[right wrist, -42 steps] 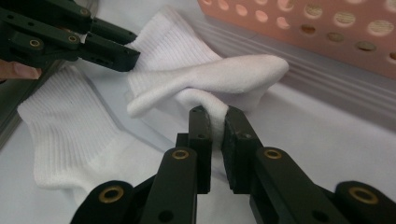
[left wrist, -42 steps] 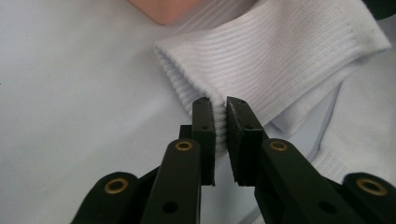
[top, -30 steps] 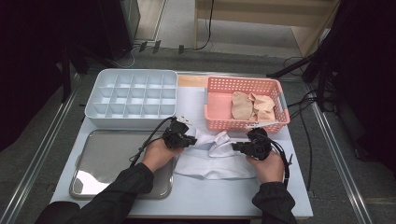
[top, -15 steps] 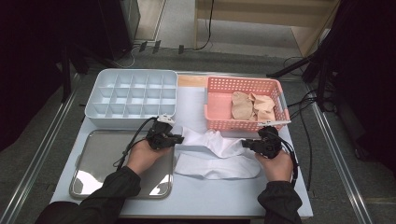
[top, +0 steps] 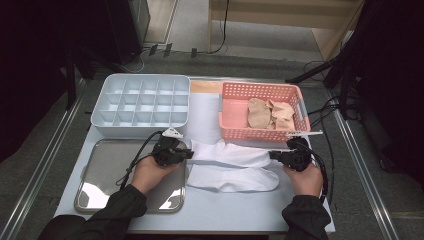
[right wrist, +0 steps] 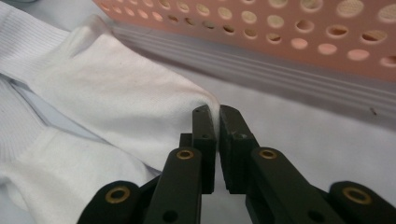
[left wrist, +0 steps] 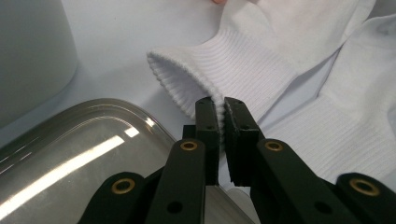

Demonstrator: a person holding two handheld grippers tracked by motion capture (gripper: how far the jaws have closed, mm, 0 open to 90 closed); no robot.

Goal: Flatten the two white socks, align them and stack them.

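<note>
1. My left gripper: jaws closed on the ribbed cuff of the upper white sock. In the left gripper view a thin fold of cuff sits pinched between the two pads.
2. My right gripper: jaws closed on the toe end of the same sock. In the right gripper view the fabric edge is caught between the pads, with the sock running off toward 10 o'clock.
3. The sock is stretched between the two grippers across the middle of the table, cuff at 9 o'clock, toe at 3 o'clock.
4. A second white sock lies flat on the table just below the first, at its 6 o'clock, partly overlapped by it.
5. Metal tray: at 9 o'clock of the socks; its rounded corner is beside the held cuff.
6. Pink basket: at 12 o'clock of my right gripper, close behind the toe; beige socks lie inside.
7. Divided white organiser box: at 12 o'clock of my left gripper, behind the tray.
</note>
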